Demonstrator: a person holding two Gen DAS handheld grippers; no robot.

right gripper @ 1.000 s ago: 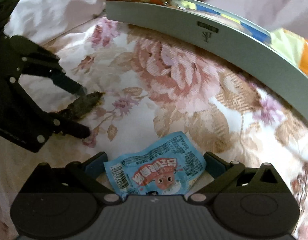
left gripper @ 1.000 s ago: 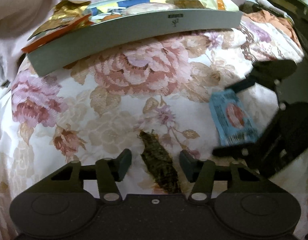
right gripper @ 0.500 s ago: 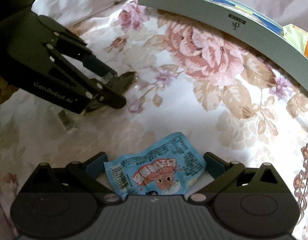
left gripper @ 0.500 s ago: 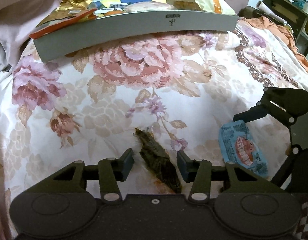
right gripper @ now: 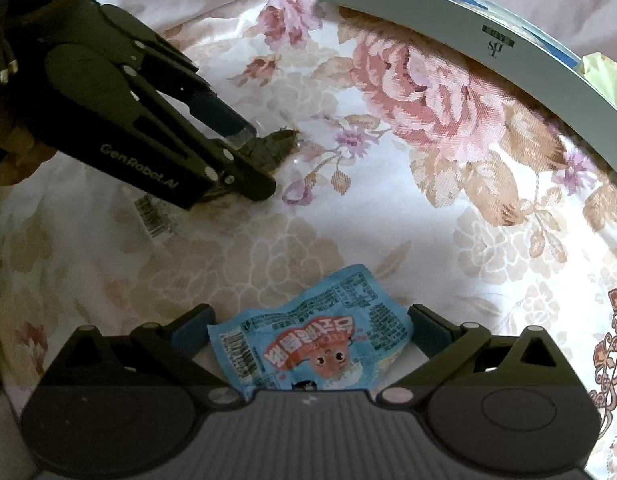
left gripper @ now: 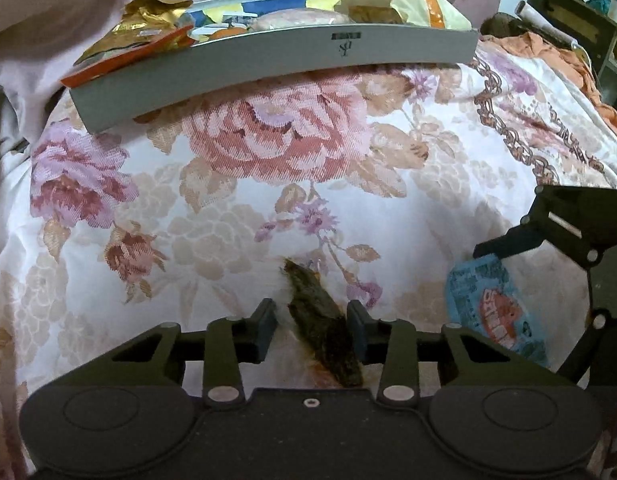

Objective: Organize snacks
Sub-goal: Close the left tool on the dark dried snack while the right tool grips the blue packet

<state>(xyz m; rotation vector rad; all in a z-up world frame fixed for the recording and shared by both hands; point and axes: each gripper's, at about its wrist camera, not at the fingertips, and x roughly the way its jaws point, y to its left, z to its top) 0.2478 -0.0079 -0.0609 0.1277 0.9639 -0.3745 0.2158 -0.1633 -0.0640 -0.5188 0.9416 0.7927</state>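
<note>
A dark seaweed snack (left gripper: 320,320) in a clear wrapper lies on the floral bedspread. My left gripper (left gripper: 310,320) straddles it with its jaws closing; a small gap still shows beside the left pad. From the right wrist view, the left gripper (right gripper: 256,160) points down at the same seaweed snack (right gripper: 276,144). A blue snack packet (right gripper: 308,340) with a cartoon face sits crumpled between the pads of my right gripper (right gripper: 310,328), which is shut on its two edges. In the left wrist view that blue packet (left gripper: 496,312) and right gripper (left gripper: 516,308) are at the right.
A long grey tray (left gripper: 268,72) holding several snack bags, a gold one (left gripper: 148,20) among them, rests at the far side of the bedspread (left gripper: 188,220). Orange cloth (left gripper: 568,60) and dark furniture (left gripper: 580,20) stand at the far right. Pink fabric lies behind the tray.
The right gripper carried the blue packet away from the tray, toward the near right. The left gripper's jaws narrowed around the seaweed snack, which stayed put.
</note>
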